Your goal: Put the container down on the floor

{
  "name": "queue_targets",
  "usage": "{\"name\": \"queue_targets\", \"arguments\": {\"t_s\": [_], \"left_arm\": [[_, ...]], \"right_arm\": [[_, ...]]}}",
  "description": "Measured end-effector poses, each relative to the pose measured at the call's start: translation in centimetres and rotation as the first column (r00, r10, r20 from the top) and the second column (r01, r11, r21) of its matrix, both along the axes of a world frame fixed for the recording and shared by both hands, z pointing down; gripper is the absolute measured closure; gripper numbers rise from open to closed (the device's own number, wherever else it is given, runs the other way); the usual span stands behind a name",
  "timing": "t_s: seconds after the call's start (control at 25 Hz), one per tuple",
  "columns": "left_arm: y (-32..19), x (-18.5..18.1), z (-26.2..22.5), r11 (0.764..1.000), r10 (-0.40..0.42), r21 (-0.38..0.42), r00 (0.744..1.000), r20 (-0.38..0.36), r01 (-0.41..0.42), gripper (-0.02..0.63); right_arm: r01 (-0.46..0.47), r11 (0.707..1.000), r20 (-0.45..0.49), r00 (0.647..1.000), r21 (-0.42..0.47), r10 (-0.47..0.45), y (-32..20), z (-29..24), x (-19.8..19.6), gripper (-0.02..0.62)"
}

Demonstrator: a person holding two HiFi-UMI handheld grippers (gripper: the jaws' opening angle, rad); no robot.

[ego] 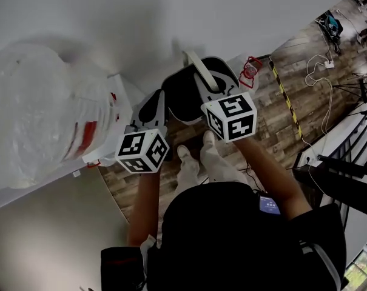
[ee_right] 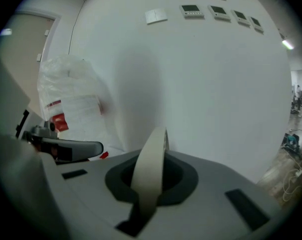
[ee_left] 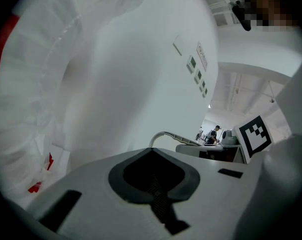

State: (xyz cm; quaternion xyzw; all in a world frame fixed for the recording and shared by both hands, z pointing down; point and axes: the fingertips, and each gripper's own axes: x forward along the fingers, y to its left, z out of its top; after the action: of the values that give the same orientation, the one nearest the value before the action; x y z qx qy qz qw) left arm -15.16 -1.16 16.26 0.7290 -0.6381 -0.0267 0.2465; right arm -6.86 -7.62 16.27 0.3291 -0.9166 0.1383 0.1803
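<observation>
- A plain white wall (ego: 171, 17) is seen at the far side, taking up most of the scene.
- A large clear plastic bag (ego: 37, 108) stuffed with white material and marked with red is seen on the left, against that wall.
- A brown wood-plank floor (ego: 274, 120) is seen on the right and below the grippers, with a yellow-and-black striped tape line (ego: 285, 96) laid across it.
- A dark rounded container with a pale rim (ego: 182, 102) is made out only partly. It is held up under the right gripper, above the floor, close to the wall and to the right of the bag.
- The right gripper (ego: 208, 80) is held out towards the wall. Its jaws are pressed together on a cream-coloured curved handle strip (ee_right: 151, 164), which is pinched in the slot and arches up over the dark recess.
- The left gripper (ego: 151, 108) is held just to the left of the container, nearer the bag. Its jaws are closed together with nothing between them.
- A pair of pale shoes (ego: 186, 156) is seen on the floor, on the near side of the container.
</observation>
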Motion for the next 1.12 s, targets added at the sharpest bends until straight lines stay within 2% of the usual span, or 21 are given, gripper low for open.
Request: {"name": "queue_targets", "arguments": {"t_s": [0.32, 0.44, 0.84, 1.12], "left_arm": [[-1.3, -0.5, 4.1, 0.998, -0.043, -0.051, 0.999, -0.034, 0.041, 0.589], [-1.2, 0.1, 6.4, 0.996, -0.034, -0.083, 0.998, -0.053, 0.030, 0.589], [-1.3, 0.5, 13.6, 0.984, -0.053, -0.173, 0.995, -0.080, 0.038, 0.589], [-1.1, 0.2, 16.3, 0.979, -0.064, -0.198, 0.996, -0.066, 0.050, 0.589]], "right_arm": [[0.039, 0.998, -0.029, 0.999, -0.054, -0.041, -1.1, 4.0, -0.5, 0.566], [0.061, 0.995, -0.045, 0.997, -0.083, -0.064, -1.0, 6.2, -0.8, 0.566], [0.090, 0.985, -0.026, 0.995, -0.149, -0.095, -1.4, 12.3, -1.2, 0.566], [0.094, 0.981, -0.046, 0.994, -0.170, -0.103, -1.0, 15.8, -0.9, 0.566]]}}
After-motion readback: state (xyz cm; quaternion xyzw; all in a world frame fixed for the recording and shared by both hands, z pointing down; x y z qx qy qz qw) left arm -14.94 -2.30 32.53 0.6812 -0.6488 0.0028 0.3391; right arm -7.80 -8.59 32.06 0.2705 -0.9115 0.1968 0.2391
